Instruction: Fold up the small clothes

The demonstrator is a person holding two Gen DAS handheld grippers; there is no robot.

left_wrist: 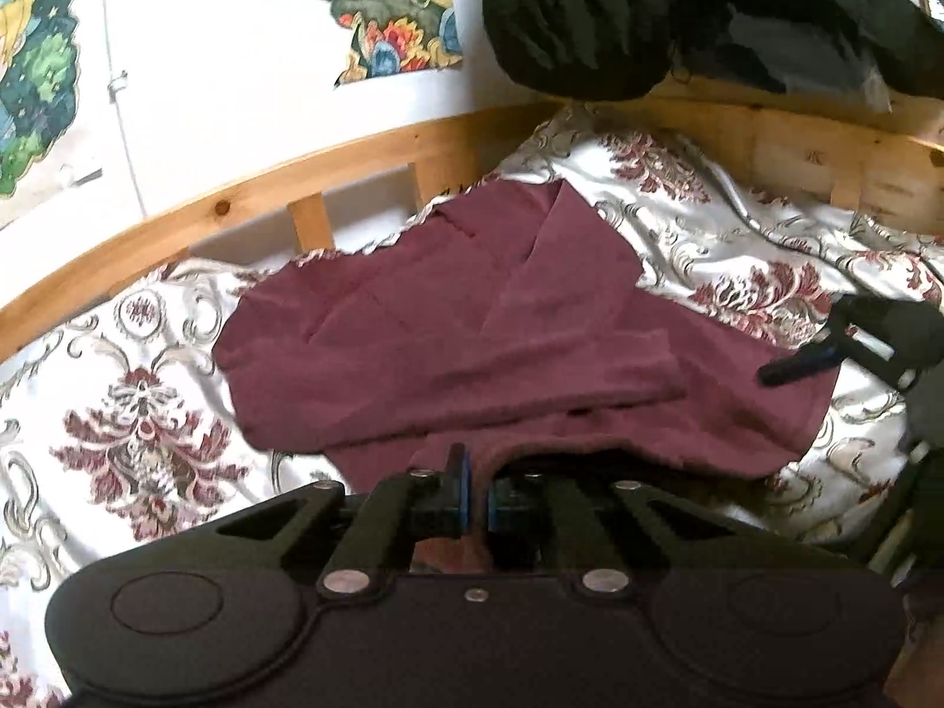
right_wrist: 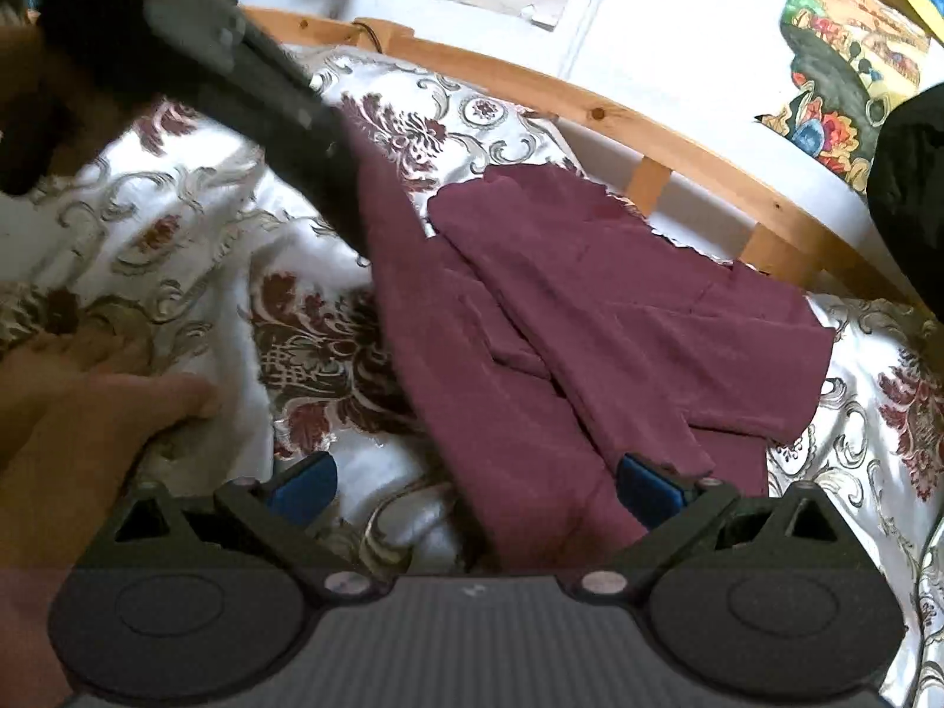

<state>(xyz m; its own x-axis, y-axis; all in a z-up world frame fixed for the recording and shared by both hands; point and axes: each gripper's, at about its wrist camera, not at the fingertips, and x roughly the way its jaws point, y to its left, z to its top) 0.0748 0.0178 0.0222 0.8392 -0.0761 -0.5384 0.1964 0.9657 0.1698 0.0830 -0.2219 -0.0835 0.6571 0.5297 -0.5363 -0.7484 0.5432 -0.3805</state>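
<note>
A maroon long-sleeved top (left_wrist: 448, 330) lies on the patterned bedspread (left_wrist: 130, 413), its sleeves folded across the body. My left gripper (left_wrist: 477, 507) is shut on the top's near edge and lifts it slightly. In the right wrist view the same top (right_wrist: 619, 318) spreads from centre to right, and the left gripper (right_wrist: 330, 177) holds up a raised edge of it at upper left. My right gripper (right_wrist: 472, 484) is open, its blue pads (right_wrist: 646, 487) wide apart over the top's near corner. It also shows in the left wrist view (left_wrist: 796, 363) at the top's right edge.
A wooden bed rail (left_wrist: 248, 200) runs along the far side against a white wall with colourful pictures (left_wrist: 389, 6). A dark bundle of fabric (left_wrist: 649, 12) sits on the headboard. A bare hand (right_wrist: 88, 407) rests on the bedspread at left.
</note>
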